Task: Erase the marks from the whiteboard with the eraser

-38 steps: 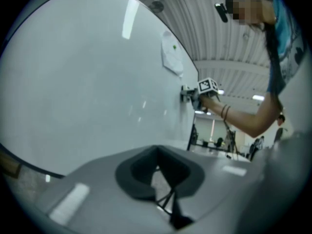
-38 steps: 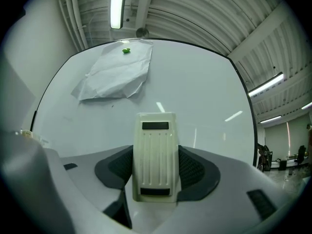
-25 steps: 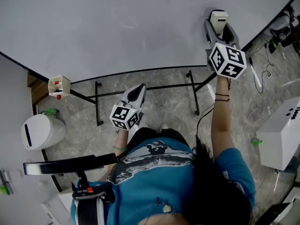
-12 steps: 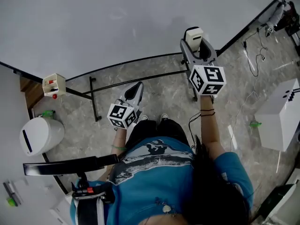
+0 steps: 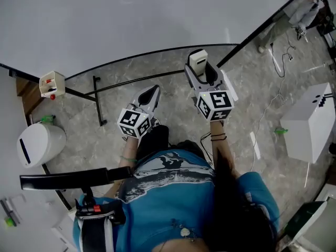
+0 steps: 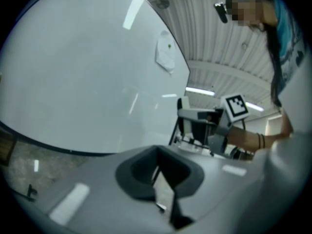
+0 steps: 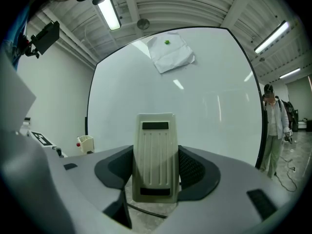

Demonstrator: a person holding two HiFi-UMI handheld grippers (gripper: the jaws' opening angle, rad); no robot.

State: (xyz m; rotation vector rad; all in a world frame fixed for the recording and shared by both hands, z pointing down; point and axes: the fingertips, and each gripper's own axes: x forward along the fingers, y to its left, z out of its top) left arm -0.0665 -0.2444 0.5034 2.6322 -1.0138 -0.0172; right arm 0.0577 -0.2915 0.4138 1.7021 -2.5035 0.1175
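The whiteboard fills the top of the head view, and I see no marks on the part that shows. My right gripper is held off the board's lower edge, over the floor, shut on the cream ribbed eraser. In the right gripper view the eraser stands upright between the jaws, with the whiteboard beyond it. My left gripper hangs lower and to the left, shut with nothing in it. In the left gripper view the left gripper has its jaws together, facing the whiteboard.
A white cloth hangs high on the board. The board's black stand legs cross the marble floor. A small marker box and a white bin sit left. A white box and cables lie right. A person stands beyond the board's right edge.
My right gripper has come down and leftward off the board with the eraser, toward my body. The left gripper has barely moved.
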